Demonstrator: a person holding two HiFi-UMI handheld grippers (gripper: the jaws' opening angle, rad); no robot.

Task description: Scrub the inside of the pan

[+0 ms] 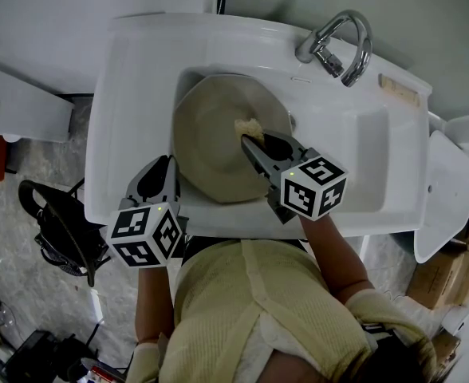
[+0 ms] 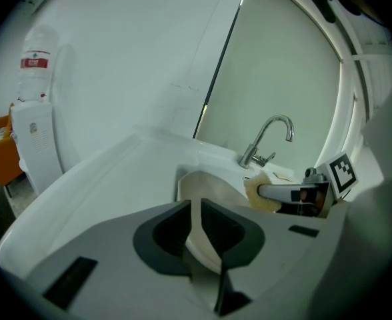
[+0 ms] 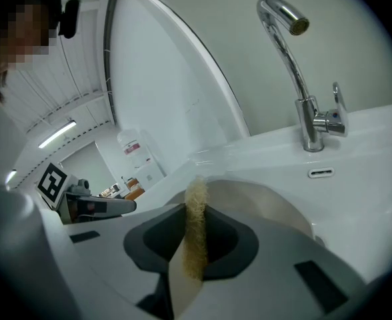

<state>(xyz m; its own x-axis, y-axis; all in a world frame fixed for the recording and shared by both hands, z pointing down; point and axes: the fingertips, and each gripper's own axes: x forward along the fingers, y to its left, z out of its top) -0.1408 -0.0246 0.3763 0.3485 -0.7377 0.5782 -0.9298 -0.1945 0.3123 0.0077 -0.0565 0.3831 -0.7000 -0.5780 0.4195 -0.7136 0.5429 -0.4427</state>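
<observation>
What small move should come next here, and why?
Probably sweep the sponge across the inside of the pan: the right gripper holds it at that surface, while the left gripper clamps the rim, steadying the pan in the sink.

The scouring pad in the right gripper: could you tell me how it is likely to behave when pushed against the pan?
The scouring pad looks coarse and fibrous, so it probably grips rather than slides. Pinched to a thin strip between the jaws of the right gripper, it is likely soft and may fold under pressure.
</observation>
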